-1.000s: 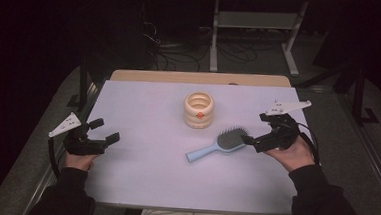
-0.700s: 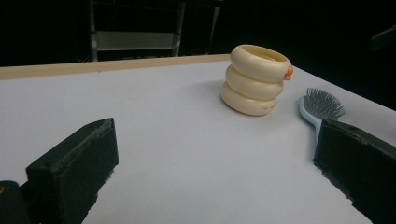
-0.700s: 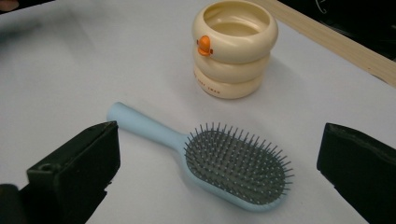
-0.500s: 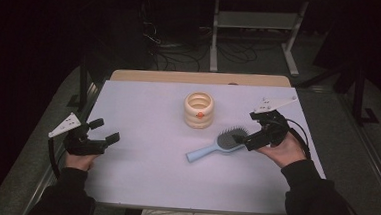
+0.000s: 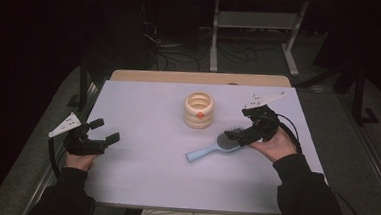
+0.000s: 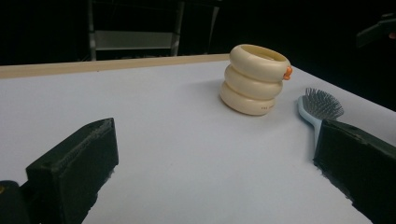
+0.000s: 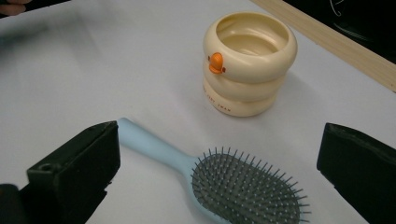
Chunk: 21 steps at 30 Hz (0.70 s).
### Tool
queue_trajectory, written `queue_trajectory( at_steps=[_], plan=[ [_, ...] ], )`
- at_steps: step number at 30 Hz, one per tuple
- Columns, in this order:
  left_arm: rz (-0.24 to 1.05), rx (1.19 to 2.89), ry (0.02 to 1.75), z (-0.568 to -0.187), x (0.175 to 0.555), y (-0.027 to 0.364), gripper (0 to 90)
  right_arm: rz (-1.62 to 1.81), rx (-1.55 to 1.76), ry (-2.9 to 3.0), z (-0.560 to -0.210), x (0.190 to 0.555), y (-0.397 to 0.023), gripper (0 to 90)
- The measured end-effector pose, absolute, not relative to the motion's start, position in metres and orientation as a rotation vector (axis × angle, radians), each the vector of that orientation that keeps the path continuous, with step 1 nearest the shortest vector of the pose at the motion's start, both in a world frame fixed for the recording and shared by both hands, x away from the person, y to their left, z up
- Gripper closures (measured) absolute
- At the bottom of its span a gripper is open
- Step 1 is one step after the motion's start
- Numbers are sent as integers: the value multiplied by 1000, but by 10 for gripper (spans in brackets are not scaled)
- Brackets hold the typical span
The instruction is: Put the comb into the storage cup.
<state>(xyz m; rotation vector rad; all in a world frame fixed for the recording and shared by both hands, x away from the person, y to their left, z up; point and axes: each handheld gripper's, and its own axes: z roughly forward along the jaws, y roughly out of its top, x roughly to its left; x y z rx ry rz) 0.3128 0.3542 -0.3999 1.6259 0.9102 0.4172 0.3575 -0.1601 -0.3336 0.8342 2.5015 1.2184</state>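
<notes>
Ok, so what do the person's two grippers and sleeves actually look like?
Both the left gripper and the right gripper are black with blocky black jaws, each topped by a grey three-cornered plate and trailing a black cable. The person wears dark long sleeves.

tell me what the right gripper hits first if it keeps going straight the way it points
Probably the hairbrush: its bristled head lies between the open jaws of the right gripper, nearer than the cream holder.

Light: table [image 5: 138, 184] bright, evenly lit; surroundings v. dark.
Shadows: soft, faint beside cup [image 7: 247, 60].
Focus: jaws blurry up close; brush [image 7: 243, 186] sharp.
Glare: none.
</notes>
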Motion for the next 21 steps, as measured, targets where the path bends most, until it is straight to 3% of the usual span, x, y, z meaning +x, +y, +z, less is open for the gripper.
queue_trajectory(
  at_steps=[21],
  plan=[
    [413, 1622, 909, -400, 313, 354, 0, 1206, 826, 2542, -341, 375, -141, 0]
  ],
)
